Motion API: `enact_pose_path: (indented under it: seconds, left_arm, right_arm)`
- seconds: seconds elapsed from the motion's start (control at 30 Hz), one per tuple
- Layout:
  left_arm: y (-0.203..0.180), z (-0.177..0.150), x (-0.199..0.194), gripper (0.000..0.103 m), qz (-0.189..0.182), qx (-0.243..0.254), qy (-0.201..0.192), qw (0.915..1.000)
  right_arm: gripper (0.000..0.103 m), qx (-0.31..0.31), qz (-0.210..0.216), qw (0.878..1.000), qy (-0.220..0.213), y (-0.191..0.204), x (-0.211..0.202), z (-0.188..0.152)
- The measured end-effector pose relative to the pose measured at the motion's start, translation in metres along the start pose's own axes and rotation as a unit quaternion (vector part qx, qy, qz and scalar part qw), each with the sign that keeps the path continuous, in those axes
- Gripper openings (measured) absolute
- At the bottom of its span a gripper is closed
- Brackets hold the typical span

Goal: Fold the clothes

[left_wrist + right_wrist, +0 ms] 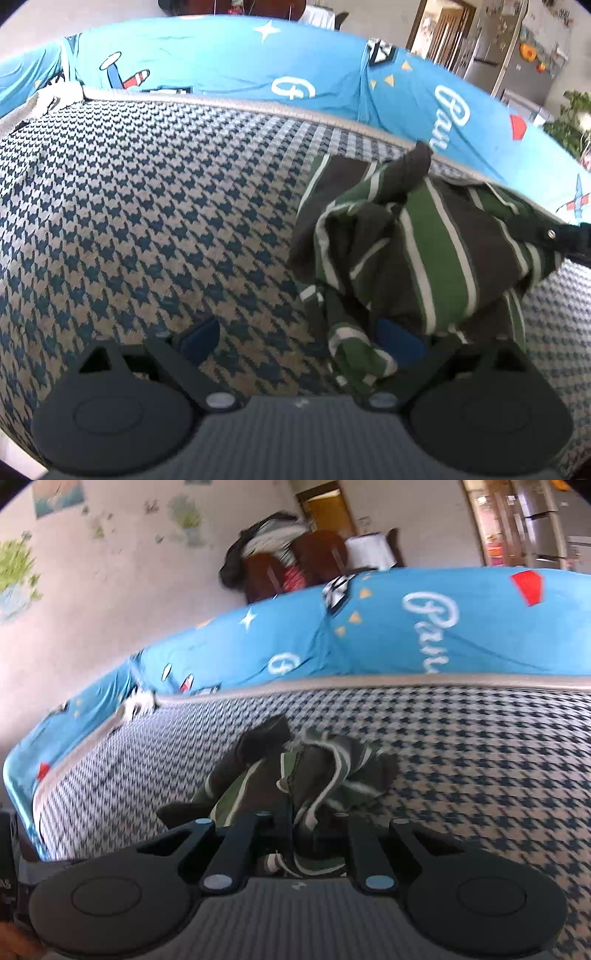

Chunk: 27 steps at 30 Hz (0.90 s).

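Houndstooth fabric [147, 206] in dark blue and cream covered the wide surface we worked on, edged at the back by a pale piped border and a bright blue printed sheet [229, 62]. On it lay our green, black and white striped garment [424, 236], bunched in a crumpled heap with no tidy fold in it; by our reckoning the folding had hardly begun, and spreading, flattening and every fold remained. Our right gripper [317, 823] had its jaws drawn narrow and pinched on a gather of the striped cloth, the rest of the heap trailing ahead of it. Our left gripper [299, 339] stood wide with nothing clamped, though a loose end of the garment draped over its right-hand finger. That draped end might snag, we judged, and the tangle hid which edge was hem or sleeve. Behind the sheet we saw wooden chairs [295, 565] piled with other clothes and a fridge [517, 55], well apart from our work.
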<state>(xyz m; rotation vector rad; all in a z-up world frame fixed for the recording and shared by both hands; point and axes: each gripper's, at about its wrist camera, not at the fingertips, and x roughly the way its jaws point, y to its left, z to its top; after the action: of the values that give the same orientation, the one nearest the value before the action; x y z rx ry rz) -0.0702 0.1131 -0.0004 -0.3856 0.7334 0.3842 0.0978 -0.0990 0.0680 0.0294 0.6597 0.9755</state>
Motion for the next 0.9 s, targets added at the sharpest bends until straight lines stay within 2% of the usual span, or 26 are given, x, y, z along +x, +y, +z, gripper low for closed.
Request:
enact_pose_path:
  seconds: [0.1, 0.27, 0.43, 0.63, 0.9]
  left_arm:
    - [0.0, 0.001, -0.01, 0.097, -0.013, -0.002, -0.02, 0.9997]
    - [0.0, -0.001, -0.019, 0.103, -0.029, -0.01, -0.027, 0.9992]
    - [-0.001, -0.003, -0.022, 0.103, -0.029, -0.008, -0.024, 0.9993]
    - [-0.002, -0.006, -0.024, 0.103, -0.031, -0.008, -0.017, 0.9993]
    - [0.005, -0.007, -0.027, 0.103, -0.029, -0.018, -0.015, 0.9993]
  right_arm:
    - [0.011, 0.02, -0.014, 0.999, -0.028, -0.001, -0.023, -0.003]
    - [0.011, 0.052, -0.053, 0.995, -0.066, -0.007, -0.066, -0.014]
    - [0.011, 0.069, -0.126, 0.986, -0.078, -0.011, -0.096, -0.033]
    - [0.011, 0.092, -0.179, 0.977, -0.075, -0.012, -0.122, -0.056]
    - [0.012, 0.108, -0.195, 0.971, -0.082, -0.011, -0.147, -0.073]
